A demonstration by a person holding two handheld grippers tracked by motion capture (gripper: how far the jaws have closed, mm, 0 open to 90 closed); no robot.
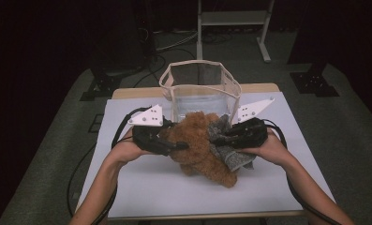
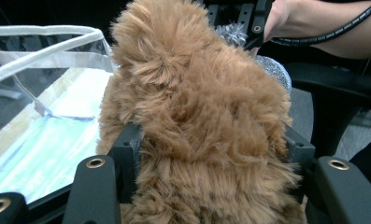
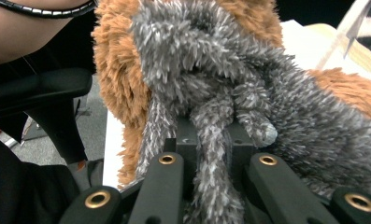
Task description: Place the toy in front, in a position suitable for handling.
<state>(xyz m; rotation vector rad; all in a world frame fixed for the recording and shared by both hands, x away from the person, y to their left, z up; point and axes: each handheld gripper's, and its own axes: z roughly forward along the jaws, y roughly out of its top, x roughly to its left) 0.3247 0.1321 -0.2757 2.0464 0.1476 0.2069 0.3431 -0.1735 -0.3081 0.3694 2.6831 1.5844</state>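
Note:
A fluffy brown teddy bear (image 1: 200, 145) hangs just above the white table top (image 1: 174, 192), held from both sides. A grey fuzzy scarf (image 1: 233, 152) drapes over the bear's right side. My left gripper (image 1: 174, 140) comes in from the left and is shut on the bear's brown fur (image 2: 197, 116), which bulges between the jaws of the left gripper (image 2: 206, 154). My right gripper (image 1: 216, 137) comes in from the right. In its own view the right gripper (image 3: 213, 144) pinches a strand of the grey scarf (image 3: 220, 70), with the bear (image 3: 113, 70) behind it.
A clear plastic bag (image 1: 195, 64) with cream trim stands open just behind the bear, and it lies left of the bear as the bag (image 2: 43, 42) in the left gripper view. Black stand feet (image 1: 99, 86) (image 1: 315, 82) flank the table. A white frame (image 1: 233, 18) stands behind.

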